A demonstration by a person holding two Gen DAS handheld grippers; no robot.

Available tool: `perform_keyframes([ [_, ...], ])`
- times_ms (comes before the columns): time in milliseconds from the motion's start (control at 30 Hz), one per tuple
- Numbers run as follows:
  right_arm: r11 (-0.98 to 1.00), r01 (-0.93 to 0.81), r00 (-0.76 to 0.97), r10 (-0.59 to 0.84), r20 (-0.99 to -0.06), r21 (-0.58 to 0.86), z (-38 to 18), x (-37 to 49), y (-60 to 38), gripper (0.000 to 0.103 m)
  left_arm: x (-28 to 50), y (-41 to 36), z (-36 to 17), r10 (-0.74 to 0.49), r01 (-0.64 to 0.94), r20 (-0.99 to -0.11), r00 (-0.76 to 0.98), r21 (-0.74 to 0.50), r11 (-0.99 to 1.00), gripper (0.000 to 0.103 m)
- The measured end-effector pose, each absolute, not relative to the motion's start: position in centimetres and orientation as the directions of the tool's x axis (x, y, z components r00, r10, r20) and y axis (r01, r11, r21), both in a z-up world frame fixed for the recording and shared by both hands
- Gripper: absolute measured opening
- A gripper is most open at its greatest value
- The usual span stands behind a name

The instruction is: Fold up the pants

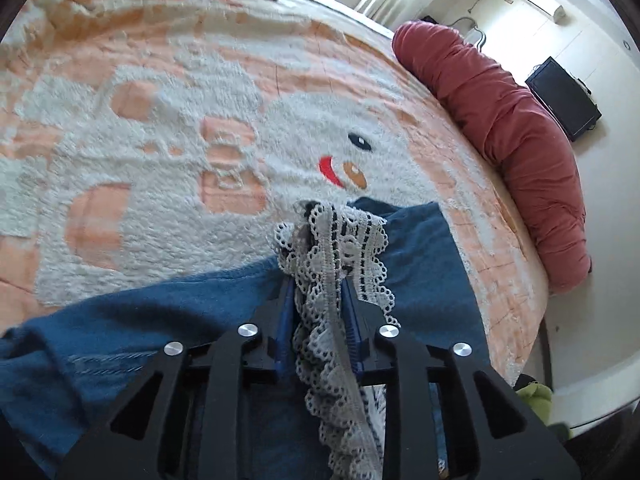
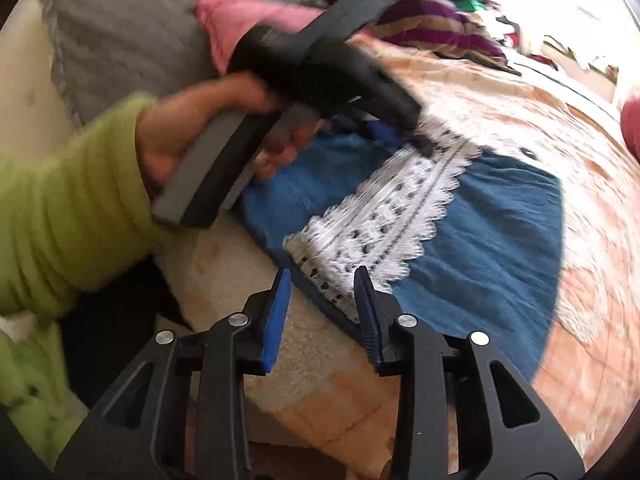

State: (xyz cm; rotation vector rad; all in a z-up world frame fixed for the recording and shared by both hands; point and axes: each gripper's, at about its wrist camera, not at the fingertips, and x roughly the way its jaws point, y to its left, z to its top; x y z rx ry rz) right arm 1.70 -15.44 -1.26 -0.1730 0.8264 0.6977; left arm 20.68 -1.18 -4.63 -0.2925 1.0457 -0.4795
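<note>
Blue pants (image 1: 424, 264) with a white lace hem band (image 1: 340, 248) lie on the bed. In the left wrist view my left gripper (image 1: 318, 280) is shut on the lace, which bunches up between its blue pads and trails back over the jaws. The right wrist view shows the same gripper (image 2: 420, 140), blurred, held by a hand (image 2: 180, 128) in a green sleeve, its tip on the far end of the lace band (image 2: 392, 200). My right gripper (image 2: 323, 274) stands open at the near end of the band. The corner of the pants (image 2: 480, 248) lies between its fingertips, and the pads do not press it.
The bed is covered by a peach and white fleecy blanket (image 1: 160, 120). A red rolled quilt (image 1: 500, 128) lies along its right edge, with a black box (image 1: 564, 96) on the floor beyond. Grey (image 2: 120, 32) and pink (image 2: 236, 20) pillows and striped purple cloth (image 2: 432, 20) lie beyond the pants.
</note>
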Motion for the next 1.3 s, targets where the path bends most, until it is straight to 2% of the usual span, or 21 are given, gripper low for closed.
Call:
perform_keyframes([
  [133,0.830,-0.535,0.550,0.483,-0.681,0.156,0.8,1.8,-19.4,0.033,19.1,-0.2,-2.8,-0.471,0.246,-0.746,0.472,-0.402,0.882,0.027],
  [167,0.839,-0.519,0.561,0.478,-0.676,0.162,1.0,1.8,-20.1,0.034,18.6,-0.2,-2.1,-0.449,0.244,-0.742,0.498,-0.377,0.893,0.035],
  [267,0.872,-0.461,0.599,0.441,-0.668,0.163,1.6,2.1,-21.9,0.037,16.5,-0.1,-0.6,-0.406,0.253,-0.734,0.545,-0.318,0.914,0.047],
  [433,0.884,-0.421,0.598,0.438,-0.671,0.202,1.3,2.6,-22.8,0.042,12.4,-1.1,0.4,-0.344,0.276,-0.736,0.583,-0.219,0.936,0.051],
  [533,0.892,-0.410,0.561,0.409,-0.720,0.188,-0.2,3.0,-22.3,0.042,10.0,-2.6,-0.1,-0.313,0.310,-0.754,0.578,-0.152,0.939,0.048],
  [667,0.895,-0.373,0.452,0.405,-0.795,0.244,-3.2,3.6,-22.6,0.042,8.4,-4.5,-3.0,-0.281,0.358,-0.812,0.511,-0.097,0.929,0.022],
  [800,0.896,-0.380,0.449,0.394,-0.802,0.228,-4.2,3.0,-22.4,0.043,7.4,-4.5,-4.9,-0.254,0.348,-0.836,0.487,-0.081,0.934,0.021],
  [1000,0.893,-0.380,0.507,0.418,-0.754,0.239,-1.9,2.1,-23.1,0.046,6.4,-3.1,-2.3,-0.250,0.309,-0.805,0.538,-0.087,0.947,0.021],
  [1033,0.894,-0.379,0.516,0.418,-0.748,0.238,-1.6,2.1,-23.2,0.049,6.2,-3.0,-2.0,-0.248,0.302,-0.801,0.545,-0.088,0.949,0.023],
  [1067,0.895,-0.377,0.533,0.420,-0.735,0.238,-1.0,1.9,-23.4,0.051,6.1,-2.6,-1.5,-0.241,0.290,-0.796,0.555,-0.087,0.953,0.030],
  [1133,0.898,-0.370,0.558,0.420,-0.716,0.239,0.0,1.6,-23.8,0.062,5.8,-2.1,-0.7,-0.232,0.272,-0.786,0.573,-0.086,0.959,0.042],
  [1300,0.903,-0.360,0.609,0.417,-0.675,0.234,2.4,1.4,-24.2,0.073,5.0,-0.6,1.1,-0.212,0.233,-0.762,0.612,-0.082,0.969,0.060],
])
